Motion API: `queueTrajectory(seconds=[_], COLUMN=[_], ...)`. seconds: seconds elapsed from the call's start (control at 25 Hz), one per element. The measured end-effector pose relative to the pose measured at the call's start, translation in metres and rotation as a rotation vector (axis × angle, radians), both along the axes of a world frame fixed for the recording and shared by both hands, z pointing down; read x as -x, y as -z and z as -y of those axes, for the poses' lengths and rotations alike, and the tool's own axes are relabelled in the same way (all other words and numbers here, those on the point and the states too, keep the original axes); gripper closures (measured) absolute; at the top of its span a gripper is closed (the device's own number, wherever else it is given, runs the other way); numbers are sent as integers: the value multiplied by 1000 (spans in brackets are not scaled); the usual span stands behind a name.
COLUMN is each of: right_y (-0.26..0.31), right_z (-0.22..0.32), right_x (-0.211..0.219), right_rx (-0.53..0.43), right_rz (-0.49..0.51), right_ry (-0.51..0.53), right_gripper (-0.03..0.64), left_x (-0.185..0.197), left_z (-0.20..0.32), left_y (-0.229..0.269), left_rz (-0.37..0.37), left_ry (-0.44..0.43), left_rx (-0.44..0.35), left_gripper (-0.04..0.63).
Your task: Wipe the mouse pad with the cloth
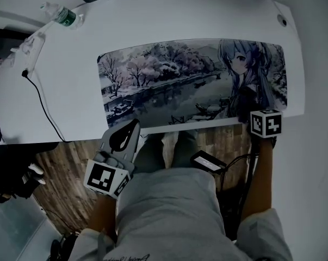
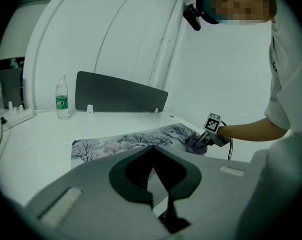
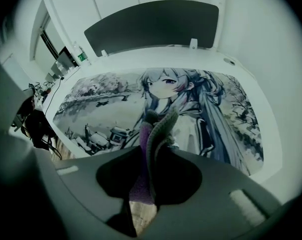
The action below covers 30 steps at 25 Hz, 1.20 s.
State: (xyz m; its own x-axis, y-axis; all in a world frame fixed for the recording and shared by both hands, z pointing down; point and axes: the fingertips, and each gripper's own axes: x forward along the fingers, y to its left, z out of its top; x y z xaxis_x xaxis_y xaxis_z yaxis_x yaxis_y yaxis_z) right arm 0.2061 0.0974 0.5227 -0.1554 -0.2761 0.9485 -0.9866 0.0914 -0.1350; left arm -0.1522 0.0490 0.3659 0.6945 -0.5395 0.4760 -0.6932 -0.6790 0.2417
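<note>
Right gripper view: right gripper [image 3: 152, 151] clenched on bunched cloth [image 3: 161, 126] at mouse pad's [image 3: 100, 99] near-right corner, likely wipe start; left gripper [image 1: 130, 130] closed, empty, parked at worktop [image 1: 66, 86] edge, clear of the path.

Setting: office workstation. White counter [image 1: 66, 91], dark partition panel [image 2: 120, 91] along its back edge; power strip [image 1: 32, 48], black cable [image 1: 41, 99], water bottle [image 2: 62, 100], printed mouse pad [image 1: 191, 83]; wood-plank floor [image 1: 66, 162].
</note>
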Motion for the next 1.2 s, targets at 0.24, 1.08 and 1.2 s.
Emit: queueTrajectory(seconds=[0.24, 1.08, 1.2], right_y=[1, 1, 2], right_z=[7, 24, 27], right_x=[59, 272, 300], right_rx=[-5, -23, -23], right_rz=[0, 125, 150], right_ry=[47, 222, 261], right_gripper=[525, 525, 525], left_x=[45, 188, 205], left_z=[-3, -30, -33], left_y=[0, 8, 8], left_rz=[-1, -16, -15], left_ry=[6, 99, 124], left_rx=[-5, -48, -48], left_gripper=[576, 577, 577])
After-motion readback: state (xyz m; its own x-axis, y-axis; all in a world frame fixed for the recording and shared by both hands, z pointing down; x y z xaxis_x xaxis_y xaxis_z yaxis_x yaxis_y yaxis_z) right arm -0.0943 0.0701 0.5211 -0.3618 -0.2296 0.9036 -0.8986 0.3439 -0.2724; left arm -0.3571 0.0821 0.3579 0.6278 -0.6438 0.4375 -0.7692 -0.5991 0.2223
